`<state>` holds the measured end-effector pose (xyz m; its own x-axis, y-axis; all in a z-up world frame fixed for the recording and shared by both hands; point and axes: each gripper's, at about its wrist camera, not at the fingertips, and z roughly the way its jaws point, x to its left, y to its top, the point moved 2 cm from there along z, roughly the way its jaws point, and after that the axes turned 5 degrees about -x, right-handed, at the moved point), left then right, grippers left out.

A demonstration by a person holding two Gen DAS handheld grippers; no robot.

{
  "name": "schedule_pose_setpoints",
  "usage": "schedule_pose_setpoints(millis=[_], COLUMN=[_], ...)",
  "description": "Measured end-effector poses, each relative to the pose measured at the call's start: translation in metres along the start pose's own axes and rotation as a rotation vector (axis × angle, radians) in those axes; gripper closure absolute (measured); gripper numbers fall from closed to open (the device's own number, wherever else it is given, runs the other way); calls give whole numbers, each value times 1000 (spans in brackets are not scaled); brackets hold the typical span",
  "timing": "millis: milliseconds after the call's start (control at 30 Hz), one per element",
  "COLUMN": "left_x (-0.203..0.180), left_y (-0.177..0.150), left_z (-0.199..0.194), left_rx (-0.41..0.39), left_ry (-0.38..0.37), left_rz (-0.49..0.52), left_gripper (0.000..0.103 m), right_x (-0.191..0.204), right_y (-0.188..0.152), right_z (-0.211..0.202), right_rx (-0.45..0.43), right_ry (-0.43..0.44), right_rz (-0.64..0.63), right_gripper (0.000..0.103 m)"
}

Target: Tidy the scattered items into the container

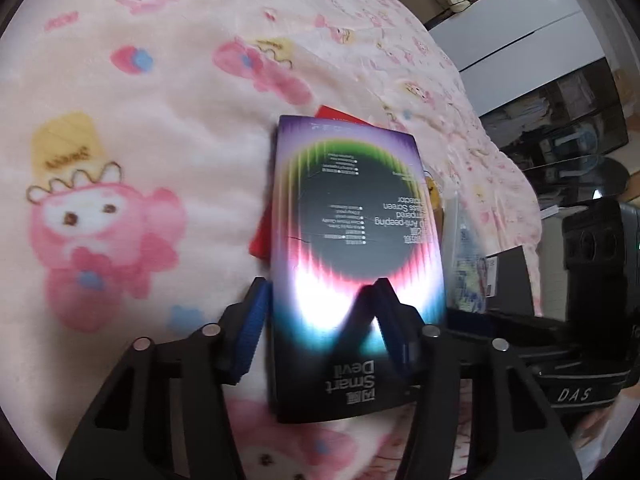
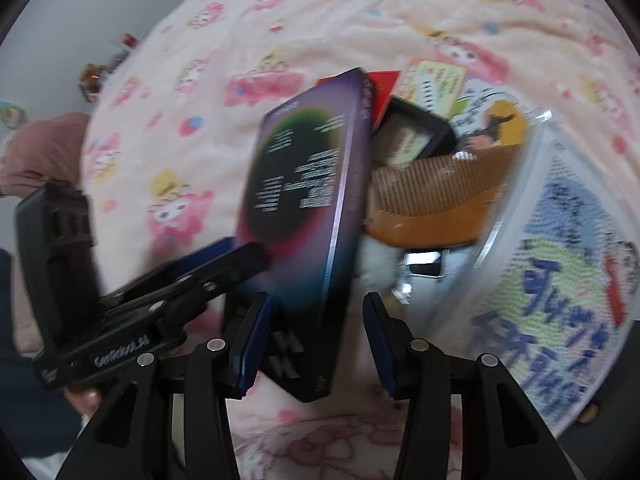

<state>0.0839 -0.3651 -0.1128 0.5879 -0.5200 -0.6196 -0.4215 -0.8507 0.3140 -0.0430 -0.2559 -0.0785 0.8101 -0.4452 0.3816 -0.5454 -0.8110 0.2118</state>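
The left gripper (image 1: 320, 312) grasps the rainbow box (image 1: 352, 240) mid-frame (over the pink blanket (image 1: 120, 120)). The right gripper (image 2: 316, 340) stands released at the bottom, near the clear container (image 2: 520, 184).

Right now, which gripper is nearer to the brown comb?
Right. The right gripper sits just short of the brown comb in the container; the left gripper, gripping the screen protector box, is farther off.

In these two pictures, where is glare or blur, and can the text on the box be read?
Left wrist view: white glare on the lower part of the box; large print is readable, small print is not. Right wrist view: motion blur smears the box and the container; text unreadable.
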Motion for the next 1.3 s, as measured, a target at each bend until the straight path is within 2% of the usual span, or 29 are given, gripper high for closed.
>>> schedule_pose_setpoints(millis=[67, 200, 300, 400, 533, 667, 833, 1000, 1100, 1200, 1300], left_x=[-7, -28, -53, -91, -144, -198, -250, -284, -291, -289, -287], left_y=[1, 2, 5, -1, -25, -69, -135, -194, -212, -225, -236], left_z=[-1, -13, -25, -40, -52, -46, -33, -22, -10, 2, 8], left_rx=[5, 13, 30, 56, 120, 226, 348, 414, 423, 446, 464], left_ry=[-7, -60, -104, -151, -194, -225, -228, -210, -167, -128, -103], left_rz=[4, 22, 57, 112, 206, 301, 440, 547, 587, 590, 599], left_gripper=[51, 55, 55, 55, 55, 55, 55, 55, 55, 55, 55], right_x=[-3, -10, -17, -21, -31, -61, -93, -129, -148, -164, -176], right_y=[-2, -8, -18, -36, -76, -139, -214, -271, -298, -316, -324], right_z=[-6, -33, -66, -108, -163, -206, -229, -239, -229, -212, -203], right_rx=[-24, -131, -221, -309, -419, -508, -563, -589, -588, -583, -569], right_ry=[7, 24, 64, 64, 53, 43, -2, -43, -55, 10, 33], right_rz=[15, 62, 106, 126, 168, 282, 421, 518, 567, 640, 670], right_gripper=[67, 69, 69, 69, 69, 69, 68, 68, 68, 67, 65])
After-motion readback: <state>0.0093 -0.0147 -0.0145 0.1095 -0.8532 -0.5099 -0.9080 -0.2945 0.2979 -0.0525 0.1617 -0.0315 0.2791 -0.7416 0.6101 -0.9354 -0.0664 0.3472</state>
